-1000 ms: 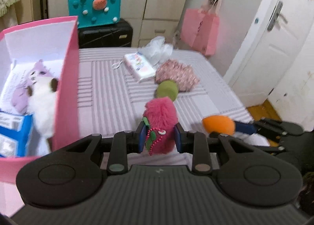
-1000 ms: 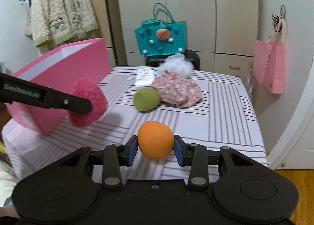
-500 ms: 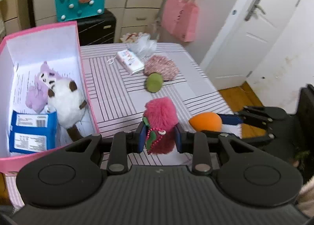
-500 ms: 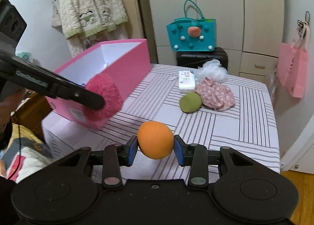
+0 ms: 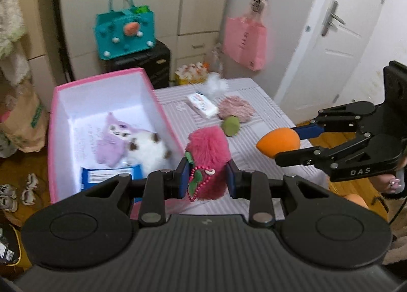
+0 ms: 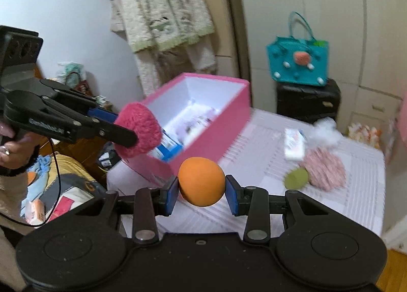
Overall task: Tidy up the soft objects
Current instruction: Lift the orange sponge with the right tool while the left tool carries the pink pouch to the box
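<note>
Left gripper [image 5: 206, 182]: clamped on pink fluffy toy [image 5: 208, 149], held in the air just beside the pink box [image 5: 162, 111]. Right gripper [image 6: 201, 194]: clamped on orange ball [image 6: 201, 181], above the striped surface [image 6: 356, 200] near that box.

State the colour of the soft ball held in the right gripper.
Orange: the soft ball is plain orange, clearest in the right wrist view.

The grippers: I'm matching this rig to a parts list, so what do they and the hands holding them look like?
Both the left gripper and right gripper are matte black linkages with blue finger pads; white lettering marks their sides, and a black cable hangs from the left. The left hand wears rings and a fuzzy cream sleeve.
</note>
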Demonstrator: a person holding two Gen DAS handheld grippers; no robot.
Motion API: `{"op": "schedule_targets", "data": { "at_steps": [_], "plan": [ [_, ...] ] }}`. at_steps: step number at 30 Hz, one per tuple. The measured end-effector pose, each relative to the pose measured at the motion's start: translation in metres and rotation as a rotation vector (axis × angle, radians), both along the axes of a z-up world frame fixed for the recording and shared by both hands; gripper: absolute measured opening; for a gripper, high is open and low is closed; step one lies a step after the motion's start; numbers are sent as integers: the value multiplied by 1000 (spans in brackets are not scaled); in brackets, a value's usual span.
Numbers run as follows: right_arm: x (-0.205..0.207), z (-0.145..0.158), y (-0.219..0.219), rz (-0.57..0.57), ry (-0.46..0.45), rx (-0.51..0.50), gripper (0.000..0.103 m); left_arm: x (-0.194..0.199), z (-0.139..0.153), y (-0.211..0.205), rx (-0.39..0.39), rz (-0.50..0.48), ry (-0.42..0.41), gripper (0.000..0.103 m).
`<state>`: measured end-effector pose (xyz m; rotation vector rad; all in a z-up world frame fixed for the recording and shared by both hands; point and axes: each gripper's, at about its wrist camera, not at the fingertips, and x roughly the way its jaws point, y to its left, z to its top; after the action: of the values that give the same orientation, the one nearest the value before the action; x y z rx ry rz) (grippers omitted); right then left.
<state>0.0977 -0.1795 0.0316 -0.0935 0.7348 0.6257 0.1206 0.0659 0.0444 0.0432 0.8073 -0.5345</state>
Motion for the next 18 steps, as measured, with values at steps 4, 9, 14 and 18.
{"op": "schedule_targets", "data": {
  "at_steps": [4, 9, 14, 18],
  "plan": [
    [16, 8, 27, 49, -46, 5, 45, 14, -7, 26, -17, 69, -9, 29],
    [48, 7, 65, 122, -80, 8, 45, 47, -25, 43, -12, 216, -47, 29],
    [95, -12, 108, 176, -103, -56, 45, 93, -49, 54, -17, 253, 25, 29],
    [127, -25, 134, 180, -133, -142, 45, 122, -67, 65, 16, 293, 37, 29]
  ]
}}
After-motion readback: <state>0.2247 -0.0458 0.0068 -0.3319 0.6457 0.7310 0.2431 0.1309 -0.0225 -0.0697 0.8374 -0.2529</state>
